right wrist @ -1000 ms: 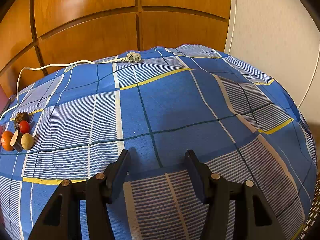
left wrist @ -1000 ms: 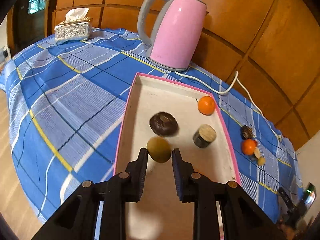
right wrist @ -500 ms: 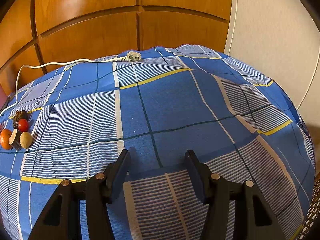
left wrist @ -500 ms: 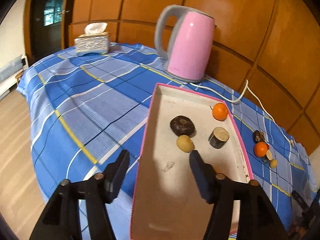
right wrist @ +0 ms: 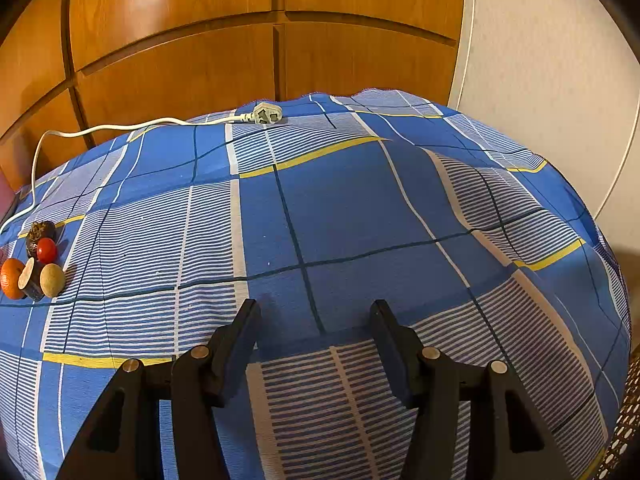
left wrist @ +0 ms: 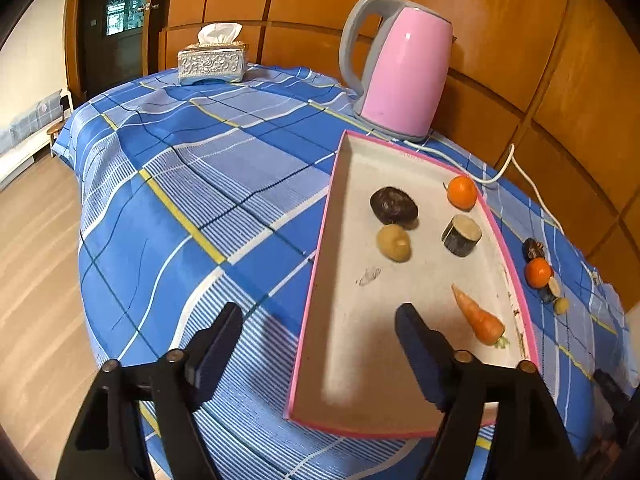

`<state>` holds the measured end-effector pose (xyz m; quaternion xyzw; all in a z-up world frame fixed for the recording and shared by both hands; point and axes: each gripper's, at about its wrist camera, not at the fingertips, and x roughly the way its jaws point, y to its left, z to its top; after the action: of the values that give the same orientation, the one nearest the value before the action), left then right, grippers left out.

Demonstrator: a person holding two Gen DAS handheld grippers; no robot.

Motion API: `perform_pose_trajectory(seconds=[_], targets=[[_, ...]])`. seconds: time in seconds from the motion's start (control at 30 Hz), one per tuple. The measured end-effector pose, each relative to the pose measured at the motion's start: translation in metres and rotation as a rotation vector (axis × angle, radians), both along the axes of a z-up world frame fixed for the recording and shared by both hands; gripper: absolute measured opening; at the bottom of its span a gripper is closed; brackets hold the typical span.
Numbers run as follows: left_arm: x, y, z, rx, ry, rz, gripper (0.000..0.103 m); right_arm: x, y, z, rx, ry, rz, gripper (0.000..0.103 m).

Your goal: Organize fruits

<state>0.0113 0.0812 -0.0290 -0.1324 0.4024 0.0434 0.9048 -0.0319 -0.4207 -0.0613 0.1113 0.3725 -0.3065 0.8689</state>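
A pink-rimmed tray lies on the blue checked tablecloth. In it are a yellow-green round fruit, a dark brown fruit, an orange, a dark cut cylinder piece and a carrot. My left gripper is open and empty, above the tray's near left edge. A small pile of fruits lies on the cloth right of the tray; it also shows in the right wrist view at far left. My right gripper is open and empty over bare cloth.
A pink kettle stands behind the tray, its white cord and plug trailing along the cloth by the wooden wall. A tissue box stands at the far left corner. The table drops off to the floor on the left.
My left gripper opened, let go of the yellow-green fruit in the tray and drew back and up. The right gripper has not moved.
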Motion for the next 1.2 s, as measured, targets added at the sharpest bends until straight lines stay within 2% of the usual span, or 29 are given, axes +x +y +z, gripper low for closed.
perform_pose_trajectory(seconds=[0.6, 1.2], targets=[[0.001, -0.006, -0.020, -0.028, 0.048, -0.016, 0.085, 0.000, 0.000, 0.000, -0.001, 0.003, -0.001, 0.058], [0.001, -0.002, -0.023, -0.035, 0.050, -0.006, 0.086, 0.001, -0.003, 0.004, 0.027, 0.031, 0.012, 0.058]])
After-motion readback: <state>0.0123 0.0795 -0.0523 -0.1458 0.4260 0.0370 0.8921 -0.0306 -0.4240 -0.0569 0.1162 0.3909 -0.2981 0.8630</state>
